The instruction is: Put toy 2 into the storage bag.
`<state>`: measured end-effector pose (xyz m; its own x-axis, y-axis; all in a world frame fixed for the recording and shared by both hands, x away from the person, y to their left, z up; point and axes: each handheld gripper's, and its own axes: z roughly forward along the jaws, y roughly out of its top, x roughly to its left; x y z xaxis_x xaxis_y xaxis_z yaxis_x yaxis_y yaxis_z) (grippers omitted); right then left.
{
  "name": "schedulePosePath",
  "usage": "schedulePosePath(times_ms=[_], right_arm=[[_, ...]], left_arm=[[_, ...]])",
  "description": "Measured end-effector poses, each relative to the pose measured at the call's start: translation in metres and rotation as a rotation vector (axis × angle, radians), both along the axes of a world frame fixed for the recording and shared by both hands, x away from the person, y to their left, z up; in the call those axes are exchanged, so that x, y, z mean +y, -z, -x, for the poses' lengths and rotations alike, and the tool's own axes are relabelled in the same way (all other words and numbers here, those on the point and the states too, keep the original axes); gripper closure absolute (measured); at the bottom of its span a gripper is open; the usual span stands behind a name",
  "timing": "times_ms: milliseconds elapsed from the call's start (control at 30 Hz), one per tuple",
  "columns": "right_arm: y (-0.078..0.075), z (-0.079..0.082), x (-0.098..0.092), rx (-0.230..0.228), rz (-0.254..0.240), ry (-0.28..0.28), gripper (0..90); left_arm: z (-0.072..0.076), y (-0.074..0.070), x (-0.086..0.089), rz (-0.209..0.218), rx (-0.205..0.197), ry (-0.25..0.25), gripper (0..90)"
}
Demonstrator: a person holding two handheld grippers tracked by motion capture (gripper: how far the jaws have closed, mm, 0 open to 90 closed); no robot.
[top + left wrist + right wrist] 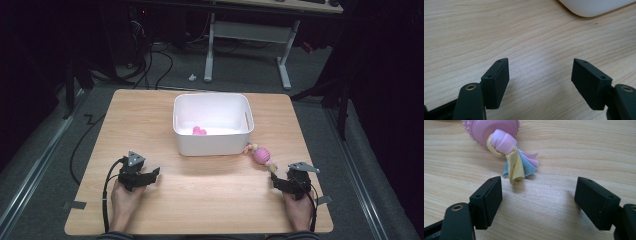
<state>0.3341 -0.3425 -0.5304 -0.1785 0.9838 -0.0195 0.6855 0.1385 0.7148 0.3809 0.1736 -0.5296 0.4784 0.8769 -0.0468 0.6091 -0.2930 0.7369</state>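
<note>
toy (499,135): pink studded ball | knotted pastel cloth strips

Bin (212,142) mid-table (150,210) — small toy (199,131) inside, rope toy (261,155) right of it

Light wood tabletop (150,115); white bin (212,142) at centre-back, pink knotted toy (261,155) just beside its right corner.

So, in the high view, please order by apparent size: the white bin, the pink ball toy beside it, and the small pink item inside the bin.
1. White bin, by far the largest.
2. Pink ball toy.
3. Small pink item; it looks slightly smaller than the toy, though it lies farther from the camera, so this is unsure.
</note>
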Motion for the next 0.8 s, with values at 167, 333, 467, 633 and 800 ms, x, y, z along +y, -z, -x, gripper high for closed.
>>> schedulePosePath(times_ms=[167,333,467,633,800], right_arm=[[0.0000,-0.0002,0.0001,0.002,-0.003,-0.002,22.4],[-0.0001,-0.0015,0.0005,0.002,-0.004,-0.002,22.3],[0.0001,-0.0024,0.0000,0.000,-0.003,-0.009,22.2],[-0.0022,-0.0036,0.0000,0.019,-0.006,-0.010,26.3],[-0.0082,0.0008,0.0000,0.017,-0.005,-0.040,26.2]], left_arm=[[0.0009,0.0053,-0.0020,-0.033,-0.016,-0.009,30.7],[0.0013,0.0065,-0.0008,-0.027,-0.026,-0.018,30.0],[0.0003,0.0066,-0.0012,-0.026,-0.024,-0.021,29.3],[0.0002,0.0066,-0.0013,-0.026,-0.024,-0.021,29.3],[0.0007,0.0066,-0.0013,-0.026,-0.022,-0.021,28.5]])
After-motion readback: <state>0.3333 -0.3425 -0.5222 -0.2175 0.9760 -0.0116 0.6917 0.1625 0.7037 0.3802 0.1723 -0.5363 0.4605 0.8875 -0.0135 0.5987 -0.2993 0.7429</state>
